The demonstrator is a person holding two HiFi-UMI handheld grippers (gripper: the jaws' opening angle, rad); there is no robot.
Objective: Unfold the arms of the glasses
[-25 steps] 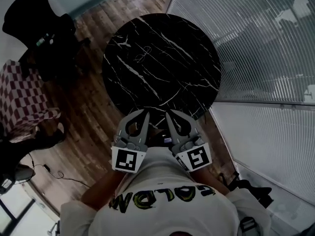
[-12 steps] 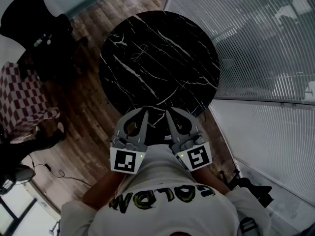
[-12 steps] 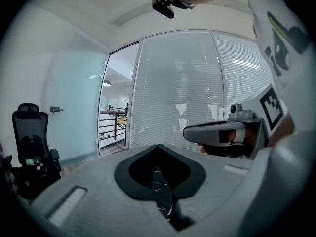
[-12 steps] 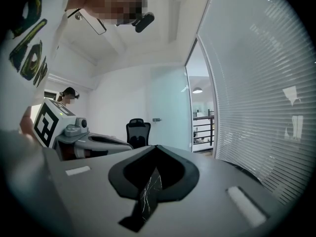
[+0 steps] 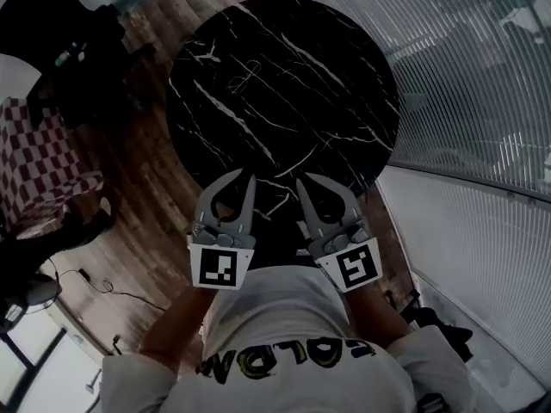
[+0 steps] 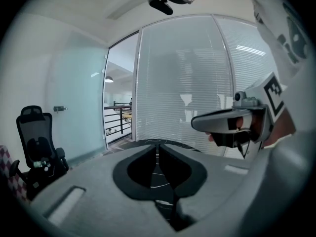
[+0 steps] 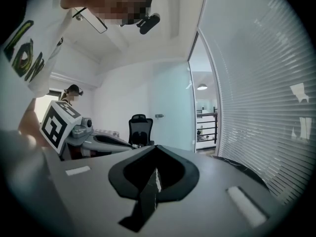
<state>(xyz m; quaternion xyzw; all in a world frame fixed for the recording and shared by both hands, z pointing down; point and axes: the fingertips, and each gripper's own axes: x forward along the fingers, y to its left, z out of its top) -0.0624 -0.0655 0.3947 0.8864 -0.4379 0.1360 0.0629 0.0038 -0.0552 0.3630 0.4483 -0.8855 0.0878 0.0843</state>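
I am looking down on a round black marble table with white veins (image 5: pixel 344 144). The thin wire-framed glasses (image 5: pixel 244 77) are lying on its far half, a little left of the middle, faint against the dark stone. From here I cannot tell how their arms are lying.

I am watching both tools hovering over the near edge of the table, side by side. They are close to the person's white shirt with yellow lettering (image 5: pixel 284 317) and well apart from the glasses. The left gripper (image 5: pixel 246 176) is pointing toward the table's middle. Its own view is showing its jaws pressed together at the tips, with only a thin slit of the veined top showing through and nothing caught between them. The right gripper (image 5: pixel 300 181) is sitting just beside it, angled slightly outward. Its view is showing the same: jaws closed tip to tip, pinching nothing. Each gripper is also appearing at the edge of the other's camera.

A black office chair (image 5: pixel 43 24) is standing on the brown wooden floor (image 5: pixel 155 196) beyond the table's left side, near a red-and-white checkered surface (image 5: pixel 39 166). White slatted blinds (image 5: pixel 465 84) are running along the right of the table.
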